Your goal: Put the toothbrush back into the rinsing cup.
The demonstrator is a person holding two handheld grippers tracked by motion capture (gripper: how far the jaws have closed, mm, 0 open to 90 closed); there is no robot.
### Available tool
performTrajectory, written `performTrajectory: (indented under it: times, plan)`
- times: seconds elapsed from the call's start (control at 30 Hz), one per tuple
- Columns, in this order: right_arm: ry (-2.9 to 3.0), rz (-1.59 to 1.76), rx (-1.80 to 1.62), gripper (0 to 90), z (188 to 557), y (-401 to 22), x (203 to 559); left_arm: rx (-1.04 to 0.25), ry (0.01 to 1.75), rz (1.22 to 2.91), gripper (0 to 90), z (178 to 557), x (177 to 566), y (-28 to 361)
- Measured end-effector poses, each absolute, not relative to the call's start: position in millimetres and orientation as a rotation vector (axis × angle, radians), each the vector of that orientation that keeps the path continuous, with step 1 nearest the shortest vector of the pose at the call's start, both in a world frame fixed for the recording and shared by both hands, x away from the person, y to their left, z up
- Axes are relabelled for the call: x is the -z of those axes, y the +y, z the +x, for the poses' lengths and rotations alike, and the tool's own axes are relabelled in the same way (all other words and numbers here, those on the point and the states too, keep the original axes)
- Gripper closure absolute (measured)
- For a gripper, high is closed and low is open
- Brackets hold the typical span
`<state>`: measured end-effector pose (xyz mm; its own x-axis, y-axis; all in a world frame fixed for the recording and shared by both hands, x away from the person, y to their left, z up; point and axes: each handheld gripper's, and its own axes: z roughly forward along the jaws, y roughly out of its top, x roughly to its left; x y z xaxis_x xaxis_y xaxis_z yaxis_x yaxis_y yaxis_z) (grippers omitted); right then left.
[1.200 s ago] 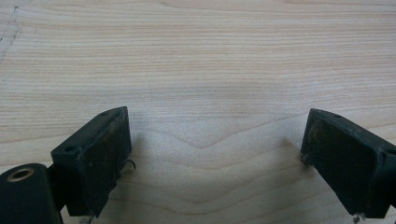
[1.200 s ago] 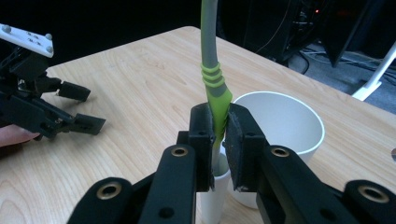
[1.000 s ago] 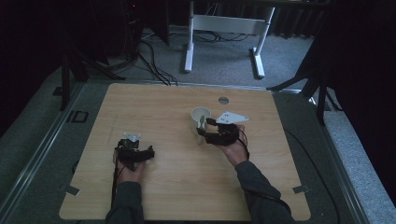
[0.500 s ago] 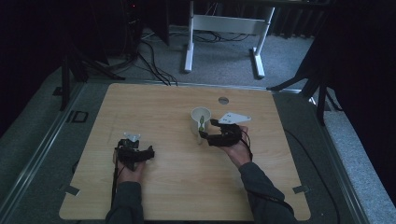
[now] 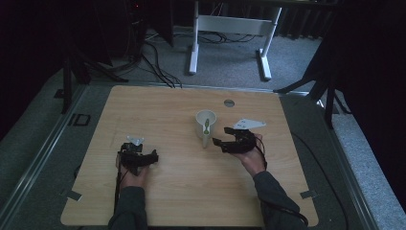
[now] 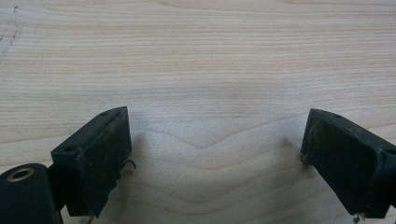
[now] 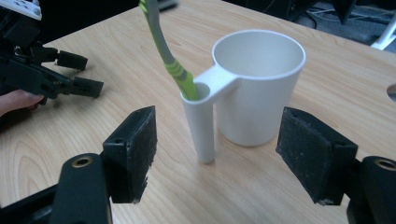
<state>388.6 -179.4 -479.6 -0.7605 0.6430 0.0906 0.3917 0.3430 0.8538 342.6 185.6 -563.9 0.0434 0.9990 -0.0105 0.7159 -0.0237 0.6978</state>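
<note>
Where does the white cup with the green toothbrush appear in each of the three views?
High view: the white cup stands upright right of the table's centre, just left of the right gripper.
Left gripper view: not in it; bare wooden table lies between the open jaws.
Right gripper view: the cup stands centre-right, beyond the open jaws.
Shared landmark: the green toothbrush stands in the hollow handle; in the high view it is at.

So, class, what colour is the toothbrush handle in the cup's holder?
Green toothbrush, clearest in the right gripper view.

Right tool (image 5: 219,143) jaws opened wider, drew back from white cup (image 5: 206,122); nothing between them.
</note>
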Motion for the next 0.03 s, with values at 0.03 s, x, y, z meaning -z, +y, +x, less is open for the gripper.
performTrajectory:
  times: [0.03]
  plan:
    - [2.347,0.935,-1.377,28.1,388.0,-181.1,480.0,-0.691,1.726,1.795,8.9,342.6,563.9,185.6]
